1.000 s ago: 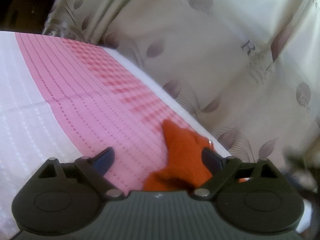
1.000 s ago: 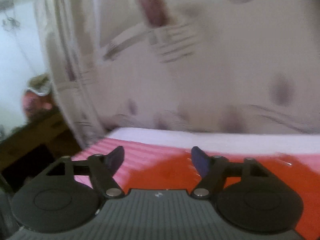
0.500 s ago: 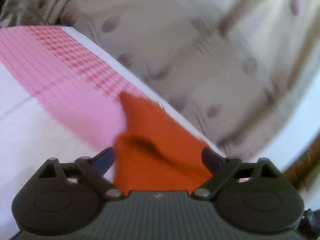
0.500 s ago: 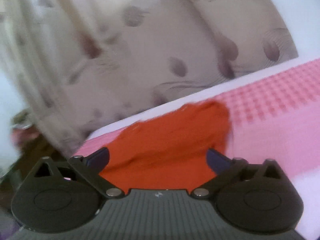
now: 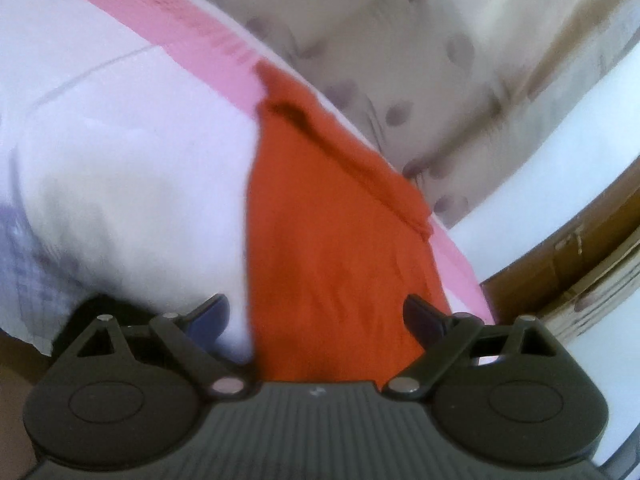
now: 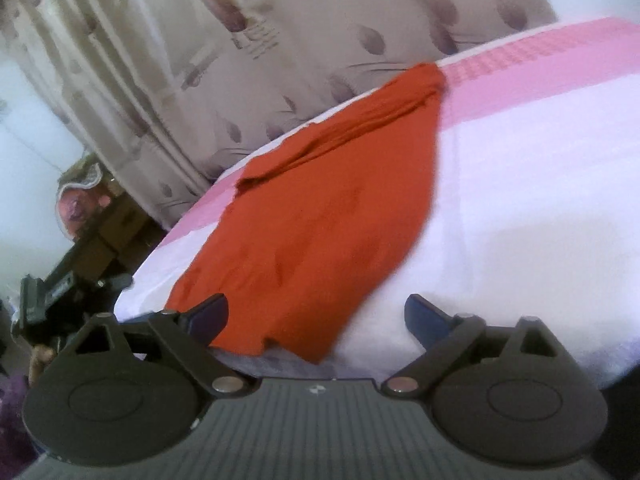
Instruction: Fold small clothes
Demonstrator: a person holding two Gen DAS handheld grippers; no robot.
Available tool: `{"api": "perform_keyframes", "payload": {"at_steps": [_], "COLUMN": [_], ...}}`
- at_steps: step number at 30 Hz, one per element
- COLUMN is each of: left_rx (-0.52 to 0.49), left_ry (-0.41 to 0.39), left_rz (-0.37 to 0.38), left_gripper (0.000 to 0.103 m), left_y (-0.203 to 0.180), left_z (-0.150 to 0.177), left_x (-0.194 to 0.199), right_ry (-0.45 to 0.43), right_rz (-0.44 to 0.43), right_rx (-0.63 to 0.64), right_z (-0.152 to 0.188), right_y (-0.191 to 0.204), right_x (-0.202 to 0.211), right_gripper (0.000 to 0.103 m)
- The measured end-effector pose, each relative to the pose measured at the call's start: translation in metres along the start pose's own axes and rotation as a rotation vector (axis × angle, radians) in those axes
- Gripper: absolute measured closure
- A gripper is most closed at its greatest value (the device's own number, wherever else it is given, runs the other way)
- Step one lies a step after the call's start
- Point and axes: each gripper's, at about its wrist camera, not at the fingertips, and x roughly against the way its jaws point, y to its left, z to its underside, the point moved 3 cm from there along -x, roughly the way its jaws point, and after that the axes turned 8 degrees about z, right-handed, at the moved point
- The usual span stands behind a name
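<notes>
An orange garment [image 5: 340, 220] lies spread on the white and pink bed cover [image 5: 120, 160], with a folded ridge along its far edge. In the left wrist view my left gripper [image 5: 314, 308] hovers open over the garment's near part, its pads clear of the cloth. The right wrist view shows the same garment [image 6: 320, 208] reaching from the far pink band to the near edge of the bed cover [image 6: 520, 200]. My right gripper [image 6: 316, 306] stands wide and its jaws are closing. The garment's near hem lies below and between its fingers, untouched by the pads.
A beige leaf-patterned curtain [image 5: 440, 60] hangs right behind the bed, also in the right wrist view as the curtain [image 6: 240, 40]. A cardboard box [image 5: 580, 260] sits past the bed's right end. Dark wooden furniture [image 6: 108, 232] and a black device [image 6: 44, 300] stand off the left end.
Both grippers have drawn back from the bed's far edge towards the near side. The orange garment, bunched a second ago, now lies spread out. The right jaws stand wider than at first.
</notes>
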Motion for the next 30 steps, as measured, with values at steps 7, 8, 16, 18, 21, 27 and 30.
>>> {"api": "perform_keyframes", "payload": {"at_steps": [7, 8, 16, 18, 21, 27, 30], "left_rx": [-0.027, -0.069, -0.141, -0.123, -0.059, -0.122, -0.114], "left_ry": [0.058, 0.076, 0.053, 0.044, 0.048, 0.062, 0.113], "left_rz": [0.012, 0.001, -0.015, -0.034, -0.014, -0.062, -0.055], "left_gripper": [0.029, 0.041, 0.061, 0.06, 0.036, 0.021, 0.024], "left_y": [-0.005, -0.01, -0.015, -0.012, -0.009, -0.013, -0.008], "left_z": [0.013, 0.015, 0.023, 0.02, 0.018, 0.023, 0.027], "left_x": [-0.021, -0.022, -0.012, -0.013, -0.011, -0.02, -0.033], "right_ry": [-0.015, -0.066, -0.051, -0.073, -0.106, -0.073, -0.049], "right_rz": [0.07, 0.085, 0.146, 0.15, 0.137, 0.154, 0.145], "right_rx": [0.099, 0.076, 0.224, 0.138, -0.006, -0.021, 0.076], "right_z": [-0.004, -0.012, -0.026, -0.021, -0.024, -0.03, -0.025], "right_y": [0.024, 0.022, 0.029, 0.008, -0.02, -0.04, -0.022], "right_x": [-0.021, -0.009, 0.057, 0.064, 0.068, 0.022, -0.009], "right_gripper": [0.088, 0.088, 0.055, 0.024, 0.025, 0.025, 0.023]}}
